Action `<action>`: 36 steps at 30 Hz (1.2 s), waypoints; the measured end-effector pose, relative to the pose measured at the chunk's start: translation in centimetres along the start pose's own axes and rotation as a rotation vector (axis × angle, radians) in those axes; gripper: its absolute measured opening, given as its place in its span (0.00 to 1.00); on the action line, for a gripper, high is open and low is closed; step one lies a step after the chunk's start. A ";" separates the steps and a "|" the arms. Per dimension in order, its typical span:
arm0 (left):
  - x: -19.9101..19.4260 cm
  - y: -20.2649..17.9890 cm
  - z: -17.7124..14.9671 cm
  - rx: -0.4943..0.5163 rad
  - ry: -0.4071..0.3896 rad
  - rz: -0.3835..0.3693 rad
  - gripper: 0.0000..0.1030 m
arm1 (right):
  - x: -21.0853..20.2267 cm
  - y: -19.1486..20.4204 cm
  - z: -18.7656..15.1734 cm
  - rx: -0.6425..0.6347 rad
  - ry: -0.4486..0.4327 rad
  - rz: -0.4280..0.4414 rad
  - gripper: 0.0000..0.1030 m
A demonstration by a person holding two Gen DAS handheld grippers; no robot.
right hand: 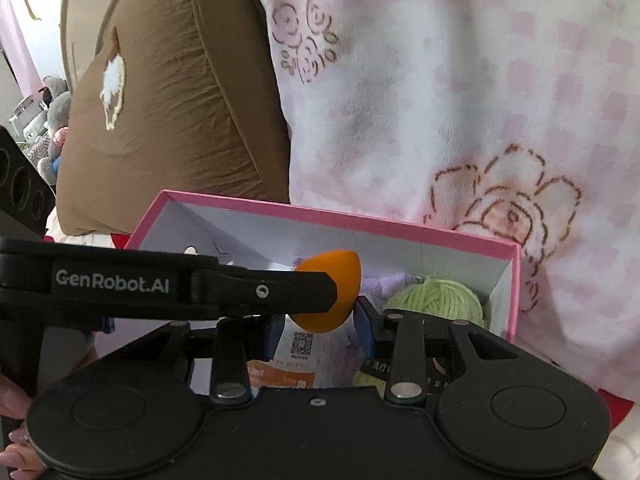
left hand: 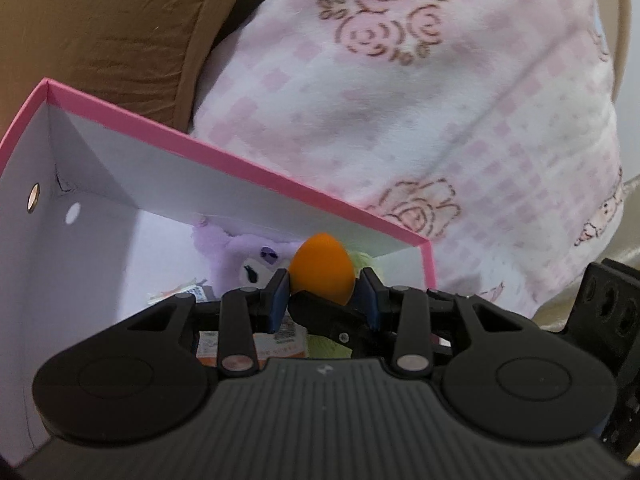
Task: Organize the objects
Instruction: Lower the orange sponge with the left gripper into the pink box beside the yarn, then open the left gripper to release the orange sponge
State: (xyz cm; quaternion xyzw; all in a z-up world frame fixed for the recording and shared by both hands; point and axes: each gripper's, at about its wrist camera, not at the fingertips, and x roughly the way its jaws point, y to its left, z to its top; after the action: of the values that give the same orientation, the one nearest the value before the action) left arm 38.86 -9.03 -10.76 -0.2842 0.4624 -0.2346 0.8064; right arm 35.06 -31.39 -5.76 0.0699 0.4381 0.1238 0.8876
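An orange egg-shaped sponge (left hand: 322,267) sits between the blue pads of my left gripper (left hand: 323,294), which is shut on it above the pink-rimmed white box (left hand: 248,168). In the right wrist view the left gripper's black finger (right hand: 276,292) crosses from the left with the sponge (right hand: 332,288) at its tip, over the same box (right hand: 320,216). My right gripper (right hand: 318,330) is open and empty, just below the sponge. Inside the box lie a purple plush toy (left hand: 240,258), a green yarn ball (right hand: 440,300) and an orange-and-white packet (right hand: 296,364).
A brown cushion (right hand: 168,100) and a pink-and-white rose-print blanket (right hand: 460,100) rise right behind the box. Plush toys (right hand: 54,112) stand far left in the right wrist view.
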 end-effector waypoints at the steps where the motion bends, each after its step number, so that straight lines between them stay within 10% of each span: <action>1: 0.2 0.1 0.1 0.001 0.001 0.008 0.34 | 0.4 0.1 0.1 -0.007 0.009 -0.003 0.42; 29: 3.7 -0.9 -0.2 0.081 0.050 0.089 0.34 | -2.5 1.2 -2.8 -0.023 -0.094 -0.074 0.42; 36: 1.6 -3.7 -0.8 0.261 0.043 0.192 0.35 | -4.7 2.4 -5.3 0.013 -0.152 -0.130 0.43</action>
State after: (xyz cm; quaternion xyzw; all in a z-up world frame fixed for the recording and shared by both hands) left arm 38.49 -12.93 -9.57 -0.1264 0.4703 -0.2205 0.8451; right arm 27.77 -30.36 -4.86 0.0563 0.3740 0.0576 0.9239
